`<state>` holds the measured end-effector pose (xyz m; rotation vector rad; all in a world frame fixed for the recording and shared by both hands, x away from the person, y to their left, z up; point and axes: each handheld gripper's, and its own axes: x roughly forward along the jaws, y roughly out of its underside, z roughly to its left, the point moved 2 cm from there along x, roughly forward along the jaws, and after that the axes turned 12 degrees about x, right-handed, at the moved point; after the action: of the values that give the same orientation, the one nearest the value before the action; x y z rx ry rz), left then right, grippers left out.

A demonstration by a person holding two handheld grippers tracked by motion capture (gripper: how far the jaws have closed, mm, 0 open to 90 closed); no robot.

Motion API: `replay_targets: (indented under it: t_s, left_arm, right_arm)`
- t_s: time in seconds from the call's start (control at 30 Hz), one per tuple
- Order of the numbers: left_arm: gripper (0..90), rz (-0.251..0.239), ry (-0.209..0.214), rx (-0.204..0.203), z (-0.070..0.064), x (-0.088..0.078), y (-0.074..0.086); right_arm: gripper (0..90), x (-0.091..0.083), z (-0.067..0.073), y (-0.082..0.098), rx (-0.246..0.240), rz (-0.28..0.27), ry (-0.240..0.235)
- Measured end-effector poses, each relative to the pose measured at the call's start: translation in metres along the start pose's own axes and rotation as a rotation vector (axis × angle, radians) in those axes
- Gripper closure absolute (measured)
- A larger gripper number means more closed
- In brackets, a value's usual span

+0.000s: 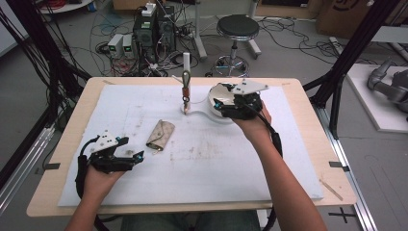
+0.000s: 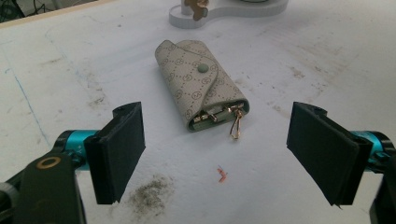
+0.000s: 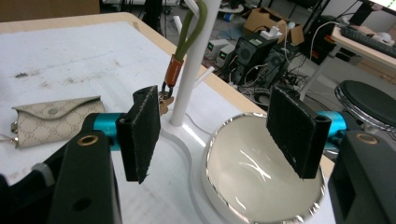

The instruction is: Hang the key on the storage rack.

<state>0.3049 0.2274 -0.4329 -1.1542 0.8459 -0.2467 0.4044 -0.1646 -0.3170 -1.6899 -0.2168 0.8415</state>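
Note:
A beige patterned key pouch (image 1: 161,134) (image 2: 201,84) lies shut on the white mat, a gold clasp (image 2: 236,126) sticking out of its near end. My left gripper (image 1: 131,148) (image 2: 224,154) rests just left of the pouch, open and empty, aimed at it. A white stand (image 1: 186,67) (image 3: 191,70) rises from a base joined to a round dish (image 1: 215,113) (image 3: 261,172). A keychain with a green loop and orange sleeve (image 1: 184,89) (image 3: 173,70) hangs on the post. My right gripper (image 1: 220,98) (image 3: 219,133) hovers open over the dish, empty.
The white mat (image 1: 202,163) covers most of the wooden table (image 1: 67,144). Dirt smudges (image 2: 147,196) mark the mat near my left gripper. Beyond the far edge stand a black stool (image 1: 237,29), computer boxes (image 1: 154,29) and loose cables on the floor.

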Motion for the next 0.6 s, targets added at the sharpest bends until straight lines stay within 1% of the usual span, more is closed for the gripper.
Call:
replay_targets:
  t_s: [0.2,0.27,0.3,0.33,0.37,0.4,0.5,0.53,0.6]
  left_arm:
    - [19.2,-0.003,0.000,0.000,0.000,0.001,0.000]
    - [19.2,-0.005,-0.003,-0.002,0.000,0.002,-0.001]
    - [19.2,-0.005,-0.003,-0.002,0.000,0.002,-0.001]
    - [19.2,-0.006,-0.001,-0.005,0.000,0.003,-0.002]
    - [19.2,-0.007,-0.002,-0.004,0.000,0.004,-0.002]
    - [19.2,-0.008,-0.004,-0.006,0.000,0.004,-0.003]
    - [19.2,-0.017,-0.003,-0.008,-0.001,0.007,-0.005]
    - [19.2,-0.013,-0.003,-0.003,-0.001,0.008,-0.005]
    - [19.2,-0.013,0.000,-0.005,-0.001,0.010,-0.005]
  right_arm:
    - [34.2,-0.026,-0.012,0.023,0.031,-0.020,0.006]
    - [33.8,-0.033,-0.016,0.033,0.045,-0.023,0.002]
    - [33.1,-0.037,-0.018,0.039,0.061,-0.017,0.004]
    - [32.5,-0.038,-0.019,0.042,0.069,-0.016,0.004]
    - [32.2,-0.041,-0.022,0.050,0.087,-0.015,0.001]
    - [31.9,-0.044,-0.023,0.055,0.095,-0.010,0.004]
    - [30.7,-0.050,-0.026,0.071,0.105,-0.010,0.009]
    - [30.5,-0.052,-0.026,0.075,0.115,-0.004,0.006]
    - [29.6,-0.055,-0.027,0.087,0.122,-0.002,0.009]
